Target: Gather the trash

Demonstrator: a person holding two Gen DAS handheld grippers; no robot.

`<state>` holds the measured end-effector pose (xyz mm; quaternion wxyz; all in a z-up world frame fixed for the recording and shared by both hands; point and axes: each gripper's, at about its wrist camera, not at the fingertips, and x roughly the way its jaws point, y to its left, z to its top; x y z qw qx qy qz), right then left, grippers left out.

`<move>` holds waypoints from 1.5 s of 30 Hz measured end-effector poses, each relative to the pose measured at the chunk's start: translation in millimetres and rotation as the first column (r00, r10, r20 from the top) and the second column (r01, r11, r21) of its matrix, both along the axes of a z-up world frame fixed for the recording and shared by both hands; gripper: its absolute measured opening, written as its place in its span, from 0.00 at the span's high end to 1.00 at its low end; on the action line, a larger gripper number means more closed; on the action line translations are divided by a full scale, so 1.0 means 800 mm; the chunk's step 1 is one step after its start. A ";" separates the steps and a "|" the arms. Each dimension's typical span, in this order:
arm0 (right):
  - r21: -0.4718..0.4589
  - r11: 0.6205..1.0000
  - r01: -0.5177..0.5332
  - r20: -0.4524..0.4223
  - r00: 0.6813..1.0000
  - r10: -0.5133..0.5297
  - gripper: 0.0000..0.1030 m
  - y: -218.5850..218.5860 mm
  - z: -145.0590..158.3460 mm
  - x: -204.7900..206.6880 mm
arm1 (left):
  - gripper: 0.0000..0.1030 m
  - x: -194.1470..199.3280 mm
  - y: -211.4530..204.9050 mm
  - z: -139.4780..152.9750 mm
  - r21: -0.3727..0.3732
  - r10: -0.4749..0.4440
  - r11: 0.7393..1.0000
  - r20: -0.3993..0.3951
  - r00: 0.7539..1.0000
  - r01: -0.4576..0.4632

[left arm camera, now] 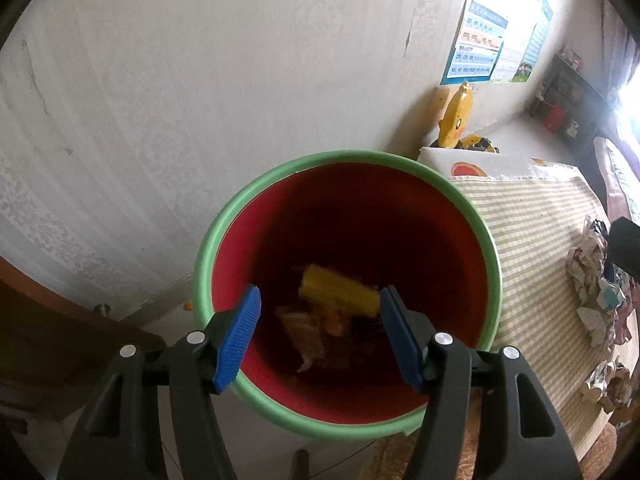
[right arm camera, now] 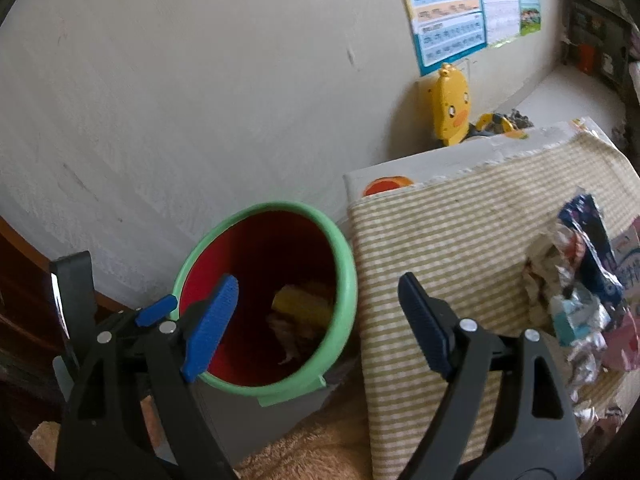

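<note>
Clearly, in the left wrist view, the left gripper [left arm camera: 320, 336] hangs right over the mouth of the bin [left arm camera: 208, 248], a red bucket with a green rim, and its blue fingers [left arm camera: 238, 340] stand released with nothing between them. Down in the bin, at about 12 o'clock from the fingertips, lies a yellow piece of trash [left arm camera: 340, 292] on top of other scraps. The trash still to be collected, a heap of crumpled wrappers [left arm camera: 592, 280], lies at about 3 o'clock on the striped cloth [left arm camera: 520, 232] of the counter, well apart from this gripper.

From the right wrist view, the right gripper [right arm camera: 316, 320] is also released, its fingers [right arm camera: 424, 320] spread wide and empty. Its left finger sits over the bin's opening and its right one over the striped cloth, so it straddles the bin's rim. The wrappers [right arm camera: 580, 292] lie at about 3 o'clock, on the cloth beyond the right finger, near but not touching it. A long dark-blue packet [right arm camera: 592, 240] stands up in the heap, its long axis running roughly from 12 to 6 o'clock. The left gripper shows at 9 o'clock, on the far side from the heap.

By this layout, the right hand is the nearer one to the remaining trash, and the coming reach likely swings rightward, away from the bin
</note>
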<state>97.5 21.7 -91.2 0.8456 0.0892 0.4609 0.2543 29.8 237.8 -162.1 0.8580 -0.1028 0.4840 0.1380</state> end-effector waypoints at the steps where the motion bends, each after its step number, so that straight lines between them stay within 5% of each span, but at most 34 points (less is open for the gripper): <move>1: 0.009 1.000 0.018 -0.008 1.000 -0.018 0.22 -0.010 0.000 -0.001 | 0.42 0.000 -0.002 0.001 0.001 -0.004 1.000 0.001 1.000 0.004; 10: 0.018 0.998 0.060 0.017 0.998 -0.060 0.20 -0.055 0.008 -0.024 | 0.42 0.003 -0.026 0.011 0.008 -0.042 0.999 0.011 0.999 0.042; 17: -0.051 0.998 0.042 0.018 0.999 -0.041 0.19 -0.084 -0.006 -0.072 | 0.42 0.006 -0.061 0.022 0.007 -0.113 0.994 0.019 0.993 0.112; 21: -0.109 0.985 0.133 0.025 0.991 -0.131 0.19 -0.141 -0.014 -0.095 | 0.42 0.009 -0.090 0.026 0.003 -0.173 0.985 0.019 0.985 0.173; 26: -0.149 0.931 0.333 0.007 0.942 -0.335 0.19 -0.232 -0.031 -0.109 | 0.42 0.014 -0.142 0.030 -0.037 -0.278 0.960 0.018 0.960 0.279; 31: -0.164 0.850 0.501 -0.056 0.855 -0.515 0.19 -0.312 -0.058 -0.119 | 0.37 0.014 -0.194 0.036 -0.070 -0.373 0.925 0.025 0.928 0.374; 38: -0.150 0.795 0.588 -0.160 0.779 -0.607 0.19 -0.365 -0.111 -0.120 | 0.37 0.010 -0.255 0.033 -0.088 -0.487 0.870 0.004 0.873 0.486; 45: -0.046 0.814 0.579 -0.241 0.784 -0.572 0.24 -0.375 -0.141 -0.127 | 0.37 0.022 -0.309 0.026 -0.143 -0.542 0.833 -0.015 0.840 0.535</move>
